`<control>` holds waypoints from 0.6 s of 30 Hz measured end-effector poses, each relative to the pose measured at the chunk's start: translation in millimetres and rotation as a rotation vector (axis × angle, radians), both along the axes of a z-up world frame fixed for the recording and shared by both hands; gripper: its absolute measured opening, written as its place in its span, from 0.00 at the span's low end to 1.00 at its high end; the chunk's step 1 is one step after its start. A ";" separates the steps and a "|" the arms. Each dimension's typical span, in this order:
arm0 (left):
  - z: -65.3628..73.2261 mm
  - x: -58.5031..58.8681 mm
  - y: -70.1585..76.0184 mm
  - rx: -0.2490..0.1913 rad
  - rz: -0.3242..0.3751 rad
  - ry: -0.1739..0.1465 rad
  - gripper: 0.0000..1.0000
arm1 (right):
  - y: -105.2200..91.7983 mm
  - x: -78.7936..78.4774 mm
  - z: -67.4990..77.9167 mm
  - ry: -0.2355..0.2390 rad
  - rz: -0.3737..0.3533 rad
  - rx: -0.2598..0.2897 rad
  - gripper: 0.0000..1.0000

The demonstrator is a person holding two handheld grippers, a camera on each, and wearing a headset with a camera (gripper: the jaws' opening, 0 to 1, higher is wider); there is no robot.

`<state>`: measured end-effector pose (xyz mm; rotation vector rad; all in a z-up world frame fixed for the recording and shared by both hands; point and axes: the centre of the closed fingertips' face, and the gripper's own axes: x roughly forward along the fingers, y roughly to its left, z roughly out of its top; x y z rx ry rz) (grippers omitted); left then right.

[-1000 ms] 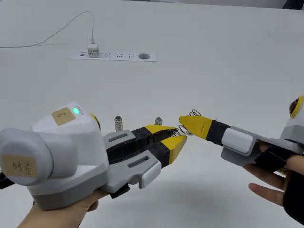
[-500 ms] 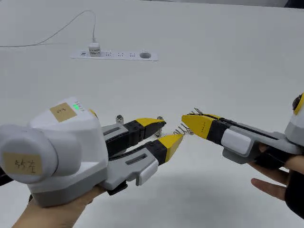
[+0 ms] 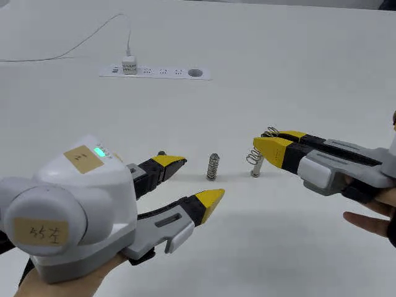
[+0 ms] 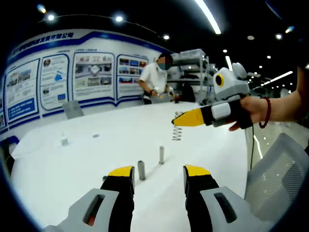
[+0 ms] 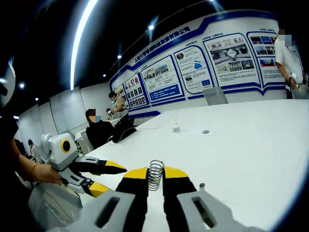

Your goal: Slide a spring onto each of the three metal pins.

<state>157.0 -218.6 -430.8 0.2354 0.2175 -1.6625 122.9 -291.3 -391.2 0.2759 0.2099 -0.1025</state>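
Note:
A short metal pin with a spring on it (image 3: 213,167) stands on the white bench; the left gripper view shows that spring-covered pin (image 4: 141,170) just ahead of my jaws. Right of it is a bare pin (image 3: 255,169), seen again as a bare pin (image 4: 161,154) and a pin tip (image 5: 202,186). My left gripper (image 3: 203,177) is open, jaws wide apart, just short of the sprung pin. My right gripper (image 3: 265,146) is shut on a loose spring (image 5: 155,175), which hangs right beside the bare pin's top. A third pin (image 3: 162,153) peeks from behind the left jaw.
A white power strip (image 3: 154,72) with a plugged cable lies far back on the bench. In the gripper views, a person (image 4: 154,82) stands at the far end of the bench and seated people (image 5: 96,128) are off to one side.
My left gripper has opened and drawn back, leaving a spring on the middle pin. The right gripper has shifted right with its spring to the bare pin.

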 end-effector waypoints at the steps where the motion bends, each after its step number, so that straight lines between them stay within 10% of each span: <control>1: -1.1 1.4 0.4 0.003 0.007 -0.003 0.42 | -2.2 0.4 -0.3 0.002 -0.004 -0.004 0.11; 18: -20.8 23.2 7.4 0.062 0.096 0.002 0.57 | -51.7 10.8 -17.7 0.078 -0.073 -0.111 0.12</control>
